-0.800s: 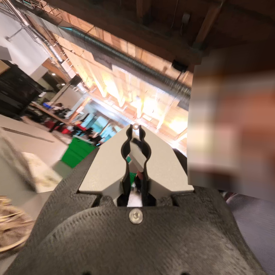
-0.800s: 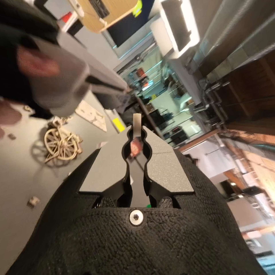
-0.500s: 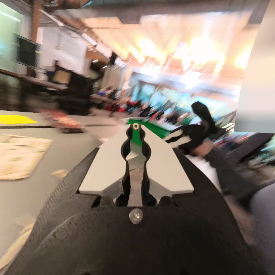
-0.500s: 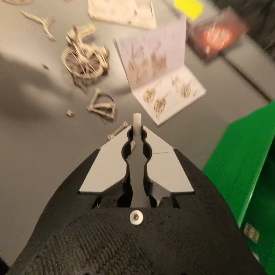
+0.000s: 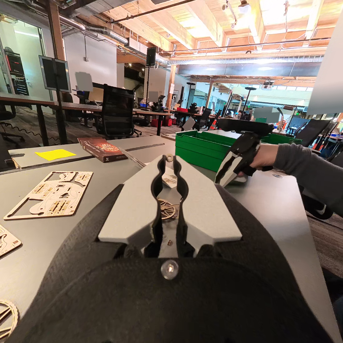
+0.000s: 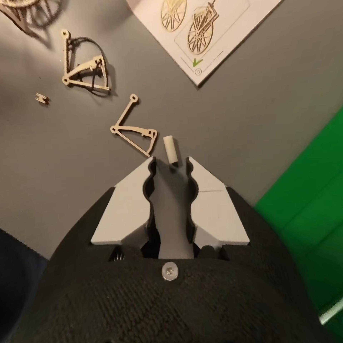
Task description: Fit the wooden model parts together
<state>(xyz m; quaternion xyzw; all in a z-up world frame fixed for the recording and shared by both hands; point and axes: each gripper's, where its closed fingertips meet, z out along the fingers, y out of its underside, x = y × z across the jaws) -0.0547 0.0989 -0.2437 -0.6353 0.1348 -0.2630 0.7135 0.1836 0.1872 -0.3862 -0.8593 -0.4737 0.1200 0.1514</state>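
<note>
Parts sheet (image 5: 50, 194): lies flat at the far left of the worktop (image 5: 259, 204), several outlines already punched out, so it serves as the stock of pieces.
Left gripper (image 5: 169, 157): its fingers are drawn together on a small round wooden washer (image 5: 169, 157) at the very tips, held up off the worktop, likely kept ready for fitting.
Wheel (image 5: 166, 208): a spoked wooden wheel lies on the worktop below the left fingers, seen through the gap.
Frame pieces: in the right wrist view a flat triangular frame piece (image 6: 135, 128) lies just left of the peg; a fuller frame assembly (image 6: 85, 63) with a dark loop lies farther left.
Peg (image 6: 170, 149): a short pale peg, just off the fingertips and touching neither.
Right gripper (image 6: 170, 160): fingers apart, empty, pointing down at the worktop.
Instruction booklet (image 6: 232, 46): open beyond the peg, probably for reference.
Green bin (image 6: 306, 185): at the right edge.
</note>
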